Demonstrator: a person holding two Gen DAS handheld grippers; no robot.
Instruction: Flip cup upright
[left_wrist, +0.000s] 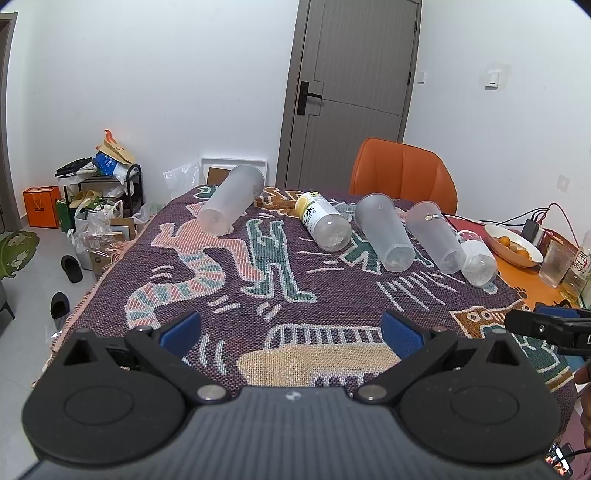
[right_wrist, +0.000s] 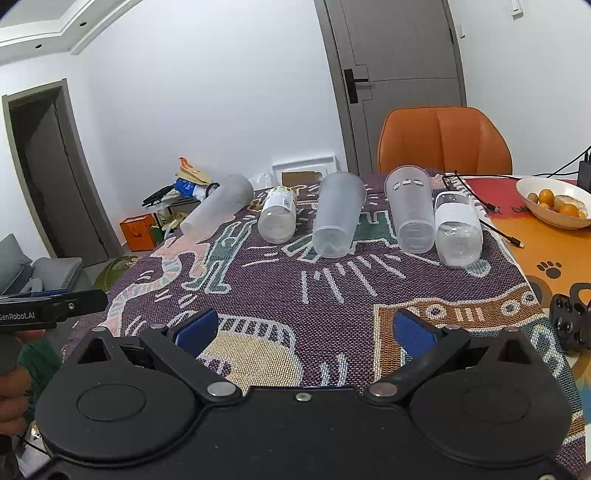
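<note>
A desk (left_wrist: 532, 284) with an orange top carries a woven purple blanket (left_wrist: 258, 280) patterned with animal figures. Behind it stand a white wall, a grey door (left_wrist: 354, 92) with a black handle, and an orange chair (left_wrist: 402, 173) pushed to the far edge. On the floor to the left lie bags, boxes and an orange paper bag (left_wrist: 40, 206); a pair of dark slippers (left_wrist: 66, 284) sits near the blanket's edge. On the bare desk to the right rest a white bowl of oranges (right_wrist: 554, 203), a drinking glass (left_wrist: 556, 264) and black cables.

Five containers lie on their sides in a row across the far half of the blanket, long axes running roughly front to back. The three frosted cups are the left cup (left_wrist: 231, 199) (right_wrist: 218, 210), the middle cup (left_wrist: 384, 230) (right_wrist: 338, 214) and the right cup (left_wrist: 436, 236) (right_wrist: 412, 208); each points its narrow base toward the near edge and its wide mouth toward the wall. The left cup lies angled and apart from the others. A labelled bottle (left_wrist: 323, 221) (right_wrist: 277, 214) lies between the left and middle cups; a clear bottle (left_wrist: 476, 258) (right_wrist: 456, 232) lies just beside the right cup.

The left gripper (left_wrist: 291, 330) and the right gripper (right_wrist: 304, 330) hover over the near part of the blanket, jaws spread wide apart, holding nothing.
</note>
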